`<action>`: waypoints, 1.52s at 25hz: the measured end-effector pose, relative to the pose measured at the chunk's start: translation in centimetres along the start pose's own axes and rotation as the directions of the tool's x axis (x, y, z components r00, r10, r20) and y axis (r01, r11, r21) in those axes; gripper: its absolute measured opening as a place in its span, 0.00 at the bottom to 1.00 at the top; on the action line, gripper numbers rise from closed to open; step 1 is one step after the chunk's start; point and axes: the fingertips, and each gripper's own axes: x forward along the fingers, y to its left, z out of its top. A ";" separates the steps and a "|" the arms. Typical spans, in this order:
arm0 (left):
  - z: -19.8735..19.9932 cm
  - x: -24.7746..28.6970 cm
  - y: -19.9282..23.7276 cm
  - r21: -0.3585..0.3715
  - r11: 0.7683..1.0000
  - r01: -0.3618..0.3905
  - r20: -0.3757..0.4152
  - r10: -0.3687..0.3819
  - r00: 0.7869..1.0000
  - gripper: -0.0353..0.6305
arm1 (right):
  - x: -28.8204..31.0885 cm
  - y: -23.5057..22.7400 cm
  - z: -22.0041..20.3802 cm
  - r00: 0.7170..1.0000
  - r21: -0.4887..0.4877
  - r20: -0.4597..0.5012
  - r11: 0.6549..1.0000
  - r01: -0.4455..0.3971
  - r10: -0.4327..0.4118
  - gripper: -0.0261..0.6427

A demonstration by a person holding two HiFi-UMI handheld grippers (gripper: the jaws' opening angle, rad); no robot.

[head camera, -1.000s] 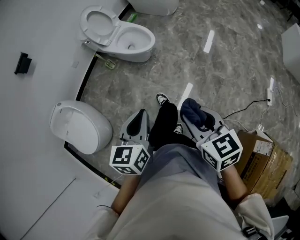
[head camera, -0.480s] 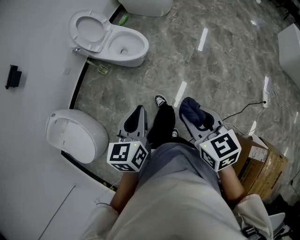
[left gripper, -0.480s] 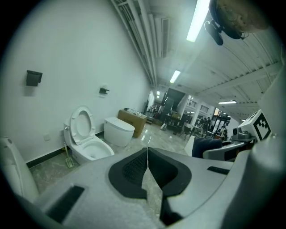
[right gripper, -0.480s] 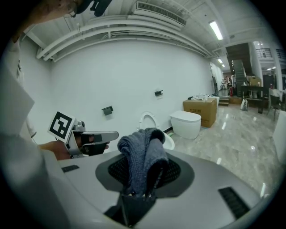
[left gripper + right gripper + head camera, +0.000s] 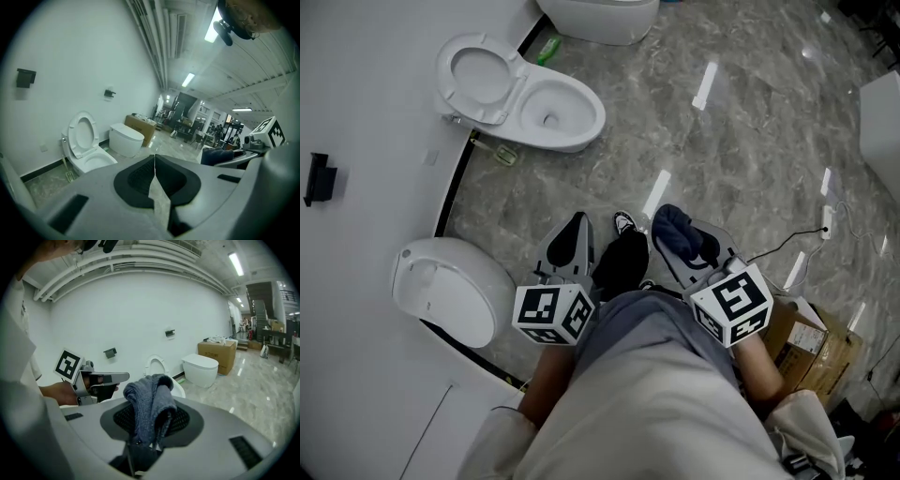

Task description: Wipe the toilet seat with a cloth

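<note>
A white toilet (image 5: 525, 94) with its seat and lid raised stands against the wall at the upper left of the head view; it also shows ahead of the left gripper (image 5: 86, 150) and behind the cloth (image 5: 159, 366). My right gripper (image 5: 684, 246) is shut on a dark grey-blue cloth (image 5: 680, 234), which bunches up over the jaws (image 5: 150, 404). My left gripper (image 5: 572, 239) is shut with nothing in it (image 5: 153, 159). Both grippers hang over the marble floor in front of the person's legs, well short of the toilet.
A second toilet (image 5: 450, 291) with its lid down sits close at the left. A third toilet (image 5: 600, 14) is at the top edge. A cardboard box (image 5: 811, 342) and a cable (image 5: 787, 230) lie at the right. A black holder (image 5: 317, 178) hangs on the wall.
The person has walked forward with both grippers. The lid-down toilet has slid down the picture, closer beside me. Both grippers stay shut, the cloth still in the right one.
</note>
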 end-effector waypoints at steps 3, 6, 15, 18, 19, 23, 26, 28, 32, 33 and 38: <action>2.3 2.4 2.8 -0.017 1.000 -0.012 0.005 0.012 1.000 0.07 | 3.3 -1.2 2.4 0.999 -0.009 -0.031 1.000 -0.011 0.011 0.20; 4.5 4.9 5.4 -0.037 0.999 -0.018 0.015 0.019 1.000 0.07 | 6.5 -2.3 4.8 0.998 -0.031 -0.064 0.999 -0.025 0.023 0.20; 9.1 8.9 11.7 -0.082 0.995 -0.063 0.067 0.069 0.995 0.07 | 13.5 -4.0 9.9 0.990 -0.098 -0.122 0.992 -0.083 0.070 0.20; 9.5 9.3 13.2 -0.106 0.991 -0.086 0.076 0.094 0.993 0.07 | 15.0 -4.2 10.9 0.986 -0.122 -0.141 0.987 -0.109 0.091 0.20; 9.7 9.3 13.6 -0.112 0.989 -0.095 0.078 0.104 0.991 0.07 | 15.4 -4.3 11.2 0.984 -0.128 -0.148 0.985 -0.120 0.101 0.20; 10.4 9.4 15.3 -0.150 0.979 -0.135 0.092 0.150 0.984 0.07 | 17.4 -3.9 12.4 0.971 -0.172 -0.186 0.968 -0.180 0.148 0.20; 10.8 9.9 16.7 -0.200 0.965 -0.172 0.110 0.196 0.974 0.07 | 19.6 -3.6 13.5 0.963 -0.210 -0.203 0.953 -0.220 0.177 0.20; 11.0 10.3 17.4 -0.217 0.957 -0.194 0.115 0.222 0.968 0.07 | 21.3 -3.6 14.5 0.958 -0.215 -0.209 0.946 -0.242 0.198 0.20; 11.8 12.1 19.2 -0.251 0.934 -0.253 0.119 0.289 0.950 0.07 | 25.0 -4.4 17.1 0.941 -0.228 -0.218 0.924 -0.308 0.260 0.20; 12.0 12.6 19.6 -0.265 0.926 -0.268 0.118 0.307 0.944 0.07 | 25.9 -4.8 17.8 0.936 -0.232 -0.220 0.917 -0.325 0.276 0.20; 13.9 15.9 21.9 -0.277 0.893 -0.354 0.106 0.395 0.913 0.07 | 30.8 -7.7 21.6 0.910 -0.243 -0.236 0.886 -0.396 0.342 0.20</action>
